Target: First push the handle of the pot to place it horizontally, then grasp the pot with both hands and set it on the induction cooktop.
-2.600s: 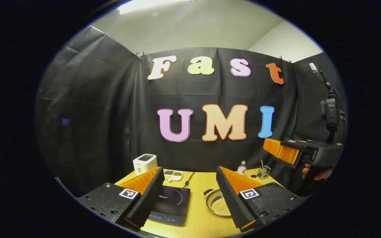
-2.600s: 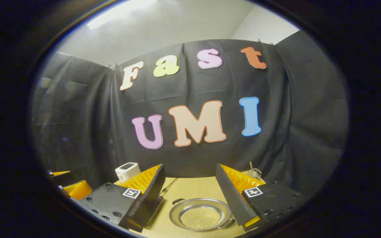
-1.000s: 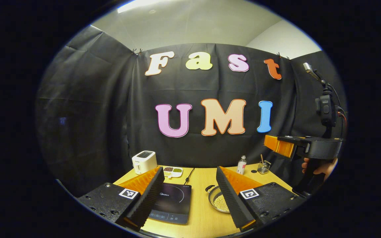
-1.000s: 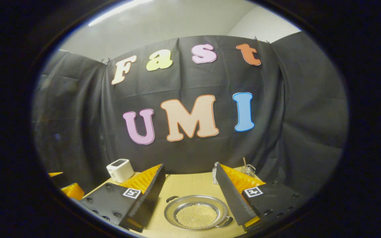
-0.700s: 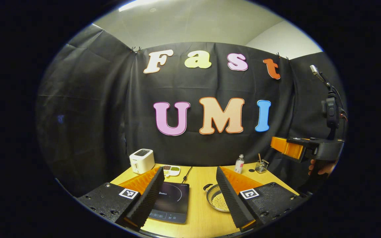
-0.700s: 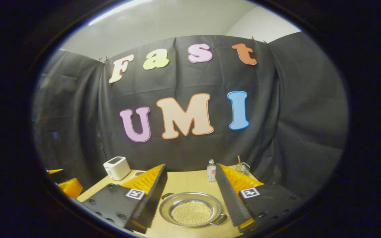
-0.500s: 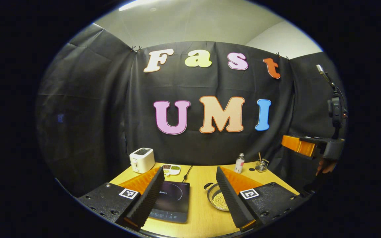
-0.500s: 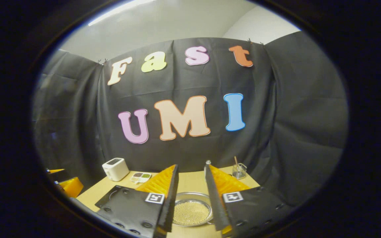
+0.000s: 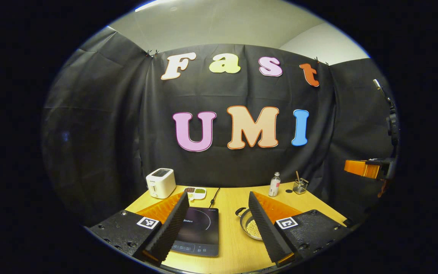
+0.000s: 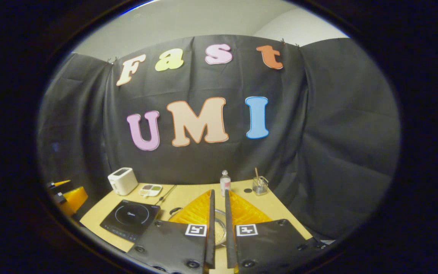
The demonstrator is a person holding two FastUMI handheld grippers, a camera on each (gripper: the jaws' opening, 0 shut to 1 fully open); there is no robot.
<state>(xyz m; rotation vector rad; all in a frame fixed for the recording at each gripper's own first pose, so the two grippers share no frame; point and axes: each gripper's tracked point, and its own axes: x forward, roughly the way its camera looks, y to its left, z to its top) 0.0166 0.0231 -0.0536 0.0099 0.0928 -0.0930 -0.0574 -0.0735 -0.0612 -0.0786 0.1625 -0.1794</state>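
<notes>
Your wooden tabletop (image 9: 230, 247) carries everything, and both tongs hang above its near edge. The induction cooktop (image 9: 200, 232) lies flat on the left half, its cord running back toward the cloth wall. Just to its right, apart from it, sits the pot (image 9: 250, 227), a shallow steel pan with small pale beads inside and one dark handle showing on its far left rim. Your left tongs (image 9: 216, 228) stand wide, with the cooktop and part of the pot seen between the fingers. Your right tongs (image 10: 218, 228) are drawn narrow with only a slim gap, empty, and the pot (image 10: 219, 228) shows through that gap below them. At the back stand a white toaster (image 9: 161, 183), a divided dish (image 9: 195, 193), a small bottle (image 9: 275, 184) and a glass jar (image 9: 300, 186).
</notes>
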